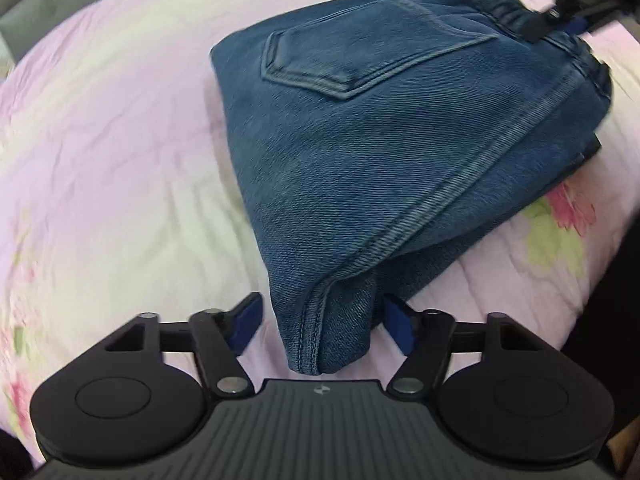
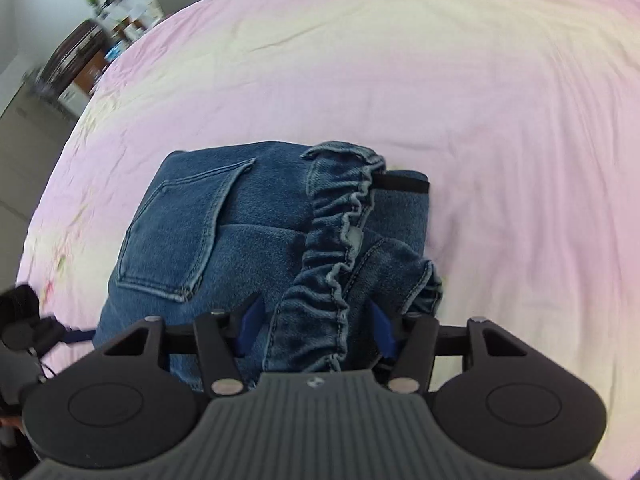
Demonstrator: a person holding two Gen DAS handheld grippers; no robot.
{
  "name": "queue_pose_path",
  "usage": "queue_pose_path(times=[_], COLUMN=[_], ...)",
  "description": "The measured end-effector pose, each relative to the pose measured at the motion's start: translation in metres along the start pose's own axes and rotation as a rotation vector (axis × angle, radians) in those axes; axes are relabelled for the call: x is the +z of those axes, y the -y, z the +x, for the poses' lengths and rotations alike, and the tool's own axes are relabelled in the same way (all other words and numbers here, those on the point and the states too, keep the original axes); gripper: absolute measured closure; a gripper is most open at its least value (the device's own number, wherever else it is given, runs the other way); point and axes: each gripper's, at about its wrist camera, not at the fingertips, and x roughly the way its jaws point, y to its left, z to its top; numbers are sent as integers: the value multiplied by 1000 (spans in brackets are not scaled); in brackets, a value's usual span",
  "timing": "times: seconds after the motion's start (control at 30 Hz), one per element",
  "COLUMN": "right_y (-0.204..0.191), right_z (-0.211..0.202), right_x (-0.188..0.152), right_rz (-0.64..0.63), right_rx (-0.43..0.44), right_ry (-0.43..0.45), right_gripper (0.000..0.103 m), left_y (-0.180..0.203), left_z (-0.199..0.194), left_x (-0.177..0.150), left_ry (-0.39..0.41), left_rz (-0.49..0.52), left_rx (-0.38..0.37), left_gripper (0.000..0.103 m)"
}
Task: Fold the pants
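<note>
Left gripper (image 1: 322, 326) spread around the folded corner of the jeans (image 1: 372, 152), blue pads (image 1: 246, 326) just clear of the cloth, right gripper (image 2: 314, 326) straddling the gathered waistband (image 2: 340, 220), grip unclear, jeans folded, back pocket (image 2: 180, 236) up, on a pink bedspread (image 2: 480, 100).

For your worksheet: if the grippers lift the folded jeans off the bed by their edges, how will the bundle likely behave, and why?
The jeans would probably sag and unfold, since the stacked layers lie loose. The gathered elastic waistband looks stretchy, so it may give under the right gripper. The thick seamed corner between the left gripper pads seems firm enough to hold without slipping.
</note>
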Motion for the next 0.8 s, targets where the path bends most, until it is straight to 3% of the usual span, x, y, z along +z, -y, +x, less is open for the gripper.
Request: queue_pose_path(times=[0.07, 0.13, 0.17, 0.23, 0.37, 0.5, 0.53, 0.67, 0.8], right_y=[-3, -17, -26, -43, -65, -59, -55, -35, -22], right_z=[-2, -14, -21, -38, -81, -95, -91, -60, -31], right_x=[3, 3, 3, 4, -8, -39, -48, -81, -88], right_rz=[6, -34, -67, -116, -198, -221, -223, -205, -163], right_rx=[-14, -35, -49, -63, -61, -88, -100, -154, -179], right_ry=[-9, 5, 19, 57, 132, 133, 118, 68, 44], right_gripper=[68, 71, 74, 95, 96, 99, 103, 103, 103], left_y=[-6, -12, -15, -21, -31, -38, -38, -40, -43], left_z=[4, 5, 4, 0, -9, -10, -9, -4, -3], left_x=[2, 3, 3, 2, -3, -6, -6, -6, -2], left_ry=[-9, -14, -10, -5, 28, 10, -4, -56, -106], left_rz=[-41, -69, -85, -118, -178, -202, -197, -147, -115], left_rx=[-2, -19, -17, -25, -36, -36, -31, -12, -13], left_gripper=[46, 60, 63, 66, 70, 75, 76, 76, 76])
